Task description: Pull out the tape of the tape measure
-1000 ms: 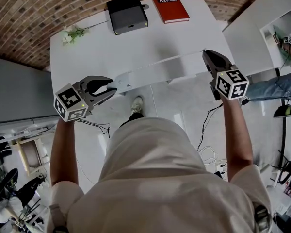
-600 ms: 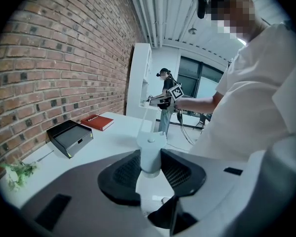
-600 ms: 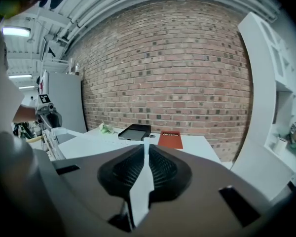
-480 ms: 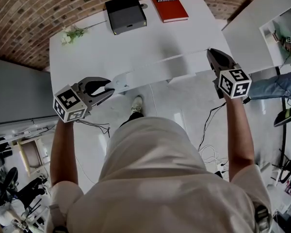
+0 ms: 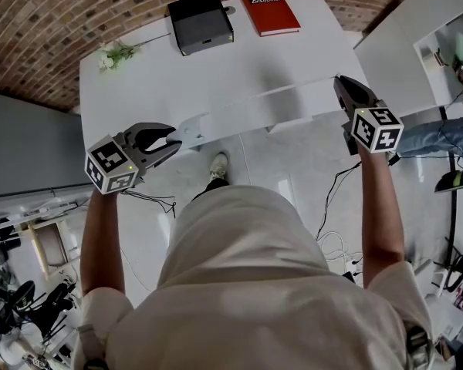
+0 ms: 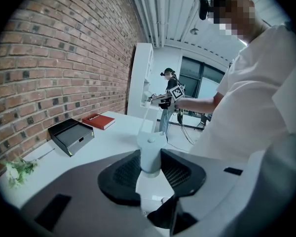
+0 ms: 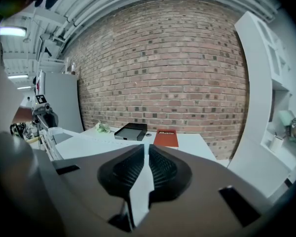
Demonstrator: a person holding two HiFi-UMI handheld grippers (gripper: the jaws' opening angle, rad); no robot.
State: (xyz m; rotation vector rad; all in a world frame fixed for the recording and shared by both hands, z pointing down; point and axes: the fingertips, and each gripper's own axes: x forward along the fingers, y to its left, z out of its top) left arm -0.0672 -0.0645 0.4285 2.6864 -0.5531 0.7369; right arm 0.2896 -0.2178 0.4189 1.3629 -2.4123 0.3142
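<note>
Tape measure [image 5: 187,132]: small white case w/ a white blade [image 5: 266,103] pulled out long. It's held in the air over the near edge of the white table [image 5: 239,64]. Head view: case at approx 10 o'clock, blade running up-right to 2 o'clock. Any marks on the blade are too small to read.

L gripper [image 5: 174,137]: jaws apart but clamped on the case, pads pressing both its sides; the left gripper view shows the case [image 6: 150,154] upright btwn them.

R gripper [image 5: 341,83]: jaws almost together, pinching the blade's end; in the right gripper view a white strip [image 7: 140,191] sits edge-on btwn the pads.

Writing: red book [image 5: 270,11] at 12–1 o'clock on the table's far edge, cover reads "Mobilier" in white.

Around: black tray [image 5: 201,21] at 12 o'clock beside the book; green sprig [image 5: 117,54] at 11, well apart. Brick wall [image 5: 77,6] behind the table. Cables [image 5: 332,199] on the floor at 3–4 o'clock, another person [image 5: 440,137] at 3. Nothing touches the blade btwn the two grippers.
</note>
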